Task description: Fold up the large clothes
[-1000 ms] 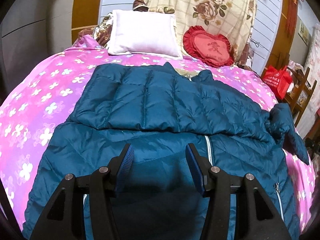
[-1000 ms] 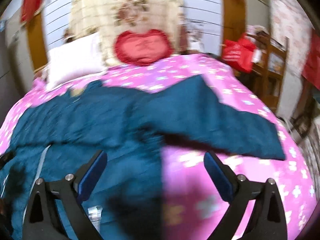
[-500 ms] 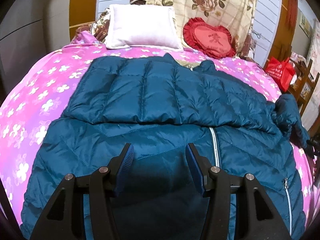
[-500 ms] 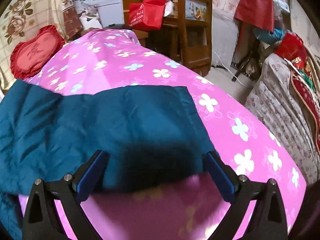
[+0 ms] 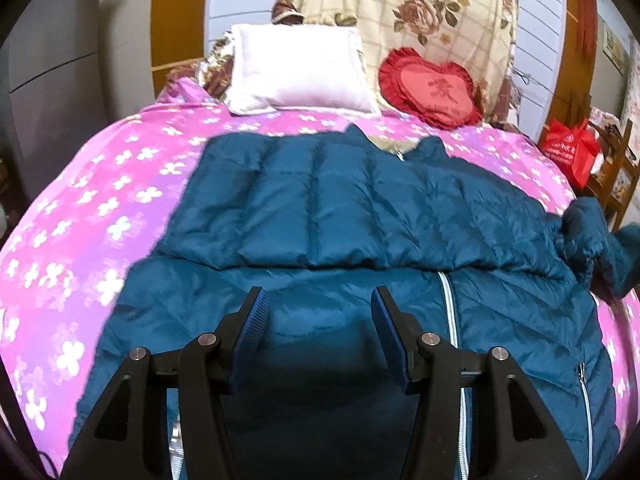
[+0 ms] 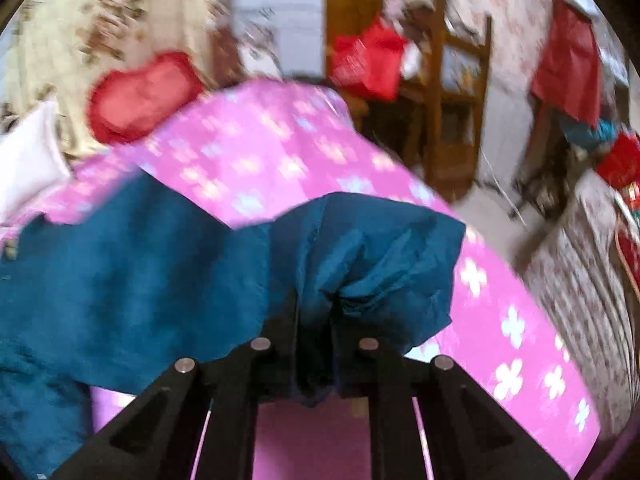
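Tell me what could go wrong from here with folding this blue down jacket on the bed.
1. The right gripper pinches only a bunched bit of the sleeve; the slick fabric could slip out mid-fold.
2. The left gripper hangs open over the down jacket, pinning nothing, so pulling the sleeve may drag the body askew.
3. The right wrist view is blurred; a fast swing may land the sleeve crooked.

Teal quilted jacket [image 5: 344, 216] flat on bed, zip up; one sleeve [image 6: 372, 256] bunched & lifted.
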The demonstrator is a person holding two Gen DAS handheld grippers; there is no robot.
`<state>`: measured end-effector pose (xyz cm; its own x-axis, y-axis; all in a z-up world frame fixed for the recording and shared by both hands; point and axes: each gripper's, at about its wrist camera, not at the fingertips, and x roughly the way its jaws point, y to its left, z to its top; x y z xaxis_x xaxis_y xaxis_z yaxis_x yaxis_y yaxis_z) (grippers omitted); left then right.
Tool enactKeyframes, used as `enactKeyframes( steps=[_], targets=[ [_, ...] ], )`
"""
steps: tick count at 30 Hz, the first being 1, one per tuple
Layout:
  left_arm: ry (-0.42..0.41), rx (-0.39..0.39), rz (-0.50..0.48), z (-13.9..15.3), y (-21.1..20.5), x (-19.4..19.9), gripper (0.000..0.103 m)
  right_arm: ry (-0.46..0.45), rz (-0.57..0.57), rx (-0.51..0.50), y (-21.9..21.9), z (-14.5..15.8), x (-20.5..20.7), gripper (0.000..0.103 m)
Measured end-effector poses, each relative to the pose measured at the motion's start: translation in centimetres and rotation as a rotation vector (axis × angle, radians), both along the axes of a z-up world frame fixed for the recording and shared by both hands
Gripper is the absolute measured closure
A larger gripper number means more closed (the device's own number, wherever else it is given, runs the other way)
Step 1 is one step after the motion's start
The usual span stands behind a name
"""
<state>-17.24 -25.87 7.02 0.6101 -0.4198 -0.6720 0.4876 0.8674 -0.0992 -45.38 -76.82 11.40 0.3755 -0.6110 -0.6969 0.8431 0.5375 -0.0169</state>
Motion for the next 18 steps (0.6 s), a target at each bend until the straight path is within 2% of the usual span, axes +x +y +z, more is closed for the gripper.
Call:
enactKeyframes(
  steps=[5, 10, 15, 18],
  targets=[
    [0.003, -0.017, 0.034, -0.1, 1.6, 0.8, 0.071, -0.041, 0.178, -0.136, 6.4, 8.1, 4.5, 0.091],
    [0.018, -0.070, 0.078, 0.3, 3.7, 2.0, 0.071, -0.092, 0.409, -0.191, 13.8, 14.5, 11.8, 0.095],
    [0.050, -0.138, 0.122, 0.8, 5.7, 3.6, 0.071, -0.078, 0.615, -0.197, 21.1, 16.8, 19.9, 0.096],
    [0.030, -0.149, 0.143, 1.4, 6.6, 4.2, 0.071, -0.038, 0.700, -0.201, 24.9, 16.1, 24.3, 0.096]
  ],
)
